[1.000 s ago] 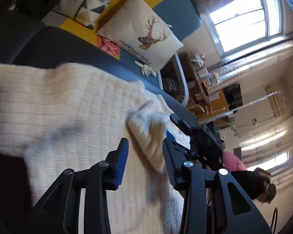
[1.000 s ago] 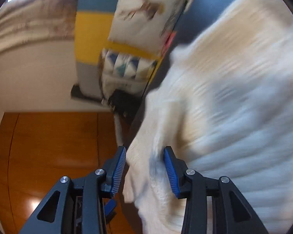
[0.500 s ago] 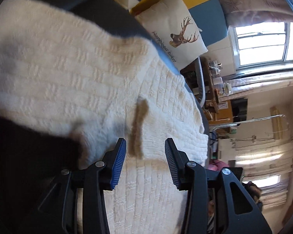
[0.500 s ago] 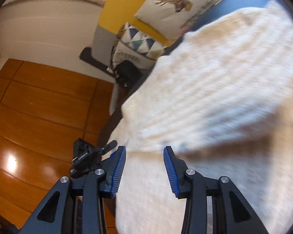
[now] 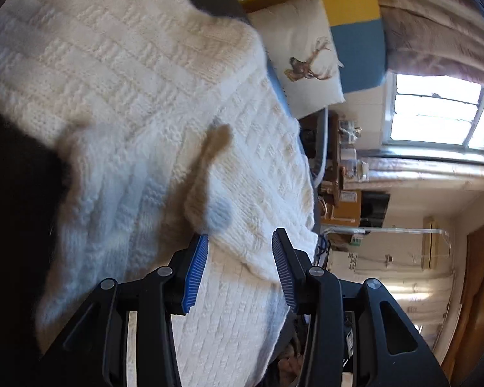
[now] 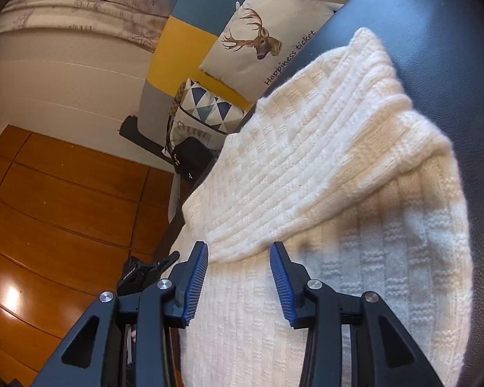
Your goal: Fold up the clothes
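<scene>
A cream cable-knit sweater [image 5: 138, 74] lies spread on a dark padded surface [image 6: 435, 32]. In the right wrist view one sleeve [image 6: 306, 161] is folded slantwise across the sweater's body [image 6: 355, 274]. My right gripper [image 6: 238, 259] hovers open just in front of that sleeve's lower edge, with nothing pinched. In the left wrist view my left gripper [image 5: 238, 253] is open low over the knit. A raised fold [image 5: 209, 193] lies just ahead of its left pad. No fabric is squeezed between the blue pads [image 5: 195, 274].
A deer-print cushion [image 6: 261, 42] and a triangle-pattern cushion [image 6: 203, 109] lean on the yellow and blue backrest beyond the sweater. A black device [image 6: 138, 272] sticks out at the sweater's left edge. Wooden floor [image 6: 48, 209] lies left; a cluttered desk [image 5: 345, 174] and window [image 5: 435, 113] right.
The sleeve end that hung by the right gripper now lies flat across the body. The right gripper has swung back over the sweater. The left gripper has sunk closer and rolled.
</scene>
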{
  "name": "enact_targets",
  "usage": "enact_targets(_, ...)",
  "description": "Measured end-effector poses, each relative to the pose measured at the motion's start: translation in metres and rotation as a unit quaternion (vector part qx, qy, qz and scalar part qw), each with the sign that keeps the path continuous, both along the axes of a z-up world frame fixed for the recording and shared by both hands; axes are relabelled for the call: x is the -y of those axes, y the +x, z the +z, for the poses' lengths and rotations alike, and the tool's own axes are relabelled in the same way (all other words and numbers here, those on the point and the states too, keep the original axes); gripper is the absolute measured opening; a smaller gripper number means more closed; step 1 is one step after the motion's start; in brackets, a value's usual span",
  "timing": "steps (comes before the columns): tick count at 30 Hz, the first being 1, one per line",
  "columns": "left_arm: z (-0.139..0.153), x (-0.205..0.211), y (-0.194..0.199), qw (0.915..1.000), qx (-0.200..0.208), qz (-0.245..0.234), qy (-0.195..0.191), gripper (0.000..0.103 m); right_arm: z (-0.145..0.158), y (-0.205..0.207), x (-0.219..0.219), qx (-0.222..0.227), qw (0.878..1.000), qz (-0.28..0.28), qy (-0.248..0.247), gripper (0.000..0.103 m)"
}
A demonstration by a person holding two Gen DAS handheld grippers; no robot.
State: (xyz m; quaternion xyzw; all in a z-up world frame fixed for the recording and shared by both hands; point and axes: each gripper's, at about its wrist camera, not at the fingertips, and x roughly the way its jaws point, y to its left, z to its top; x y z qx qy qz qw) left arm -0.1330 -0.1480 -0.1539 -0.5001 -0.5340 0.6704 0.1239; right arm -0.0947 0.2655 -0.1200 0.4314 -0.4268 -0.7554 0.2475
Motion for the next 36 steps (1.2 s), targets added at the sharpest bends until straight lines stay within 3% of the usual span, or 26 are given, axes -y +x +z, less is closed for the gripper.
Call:
enact_targets(5,0.001,0.0,-0.003,0.9986,0.009,0.051,-0.012,0.042,0.001,0.01,-0.015,0.001,0.999,-0.027,0.039,0.039)
enact_targets(6,0.003,-0.001,-0.004,0.9978,0.007,0.058,-0.03,0.035,0.001,0.012,-0.019,0.002,0.998,-0.038,0.053,0.037)
enact_targets(7,0.005,-0.004,-0.005,0.9974,0.006,0.056,-0.044,0.009,0.001,0.014,-0.023,0.002,0.997,-0.05,0.066,0.026)
enact_targets(10,0.019,-0.015,-0.006,0.9948,-0.013,0.053,-0.086,0.005,-0.007,0.021,-0.043,0.03,0.992,-0.089,0.086,0.01)
enact_targets(12,0.032,-0.021,-0.005,0.9923,-0.036,0.054,-0.106,0.004,-0.019,0.027,-0.06,0.053,0.989,-0.126,0.047,0.01)
enact_targets(13,0.041,-0.024,-0.003,0.9909,-0.051,0.053,-0.113,0.004,-0.027,0.029,-0.069,0.06,0.988,-0.144,0.004,0.01)
enact_targets(15,0.062,-0.032,0.0,0.9865,-0.085,0.049,-0.131,0.004,-0.046,0.033,-0.084,0.082,0.976,-0.178,-0.092,0.017)
enact_targets(16,0.074,-0.036,0.002,0.9835,-0.106,0.047,-0.139,0.004,-0.056,0.034,-0.089,0.098,0.967,-0.194,-0.133,0.032)
enact_targets(17,0.089,-0.04,0.004,0.9797,-0.132,0.045,-0.144,0.004,-0.062,0.035,-0.092,0.104,0.961,-0.204,-0.155,0.032)
enact_targets(21,0.138,-0.053,0.007,0.9674,-0.22,0.022,-0.124,0.004,-0.066,0.03,-0.093,0.106,0.955,-0.218,-0.173,0.032)
enact_targets(26,0.186,-0.068,0.0,0.9504,-0.296,-0.004,-0.095,0.004,-0.071,0.01,-0.086,0.112,0.947,-0.236,-0.189,0.032)
enact_targets(28,0.202,-0.072,-0.004,0.9433,-0.321,-0.011,-0.083,0.004,-0.078,0.004,-0.08,0.135,0.939,-0.242,-0.203,0.035)
enact_targets(32,0.23,-0.091,-0.019,0.9307,-0.357,-0.032,-0.071,0.004,-0.08,0.006,-0.074,0.117,0.925,-0.281,-0.227,0.035)
enact_targets(36,0.25,-0.114,-0.024,0.9184,-0.385,-0.064,-0.066,0.004,-0.084,-0.01,-0.077,0.117,0.92,-0.299,-0.224,0.035)
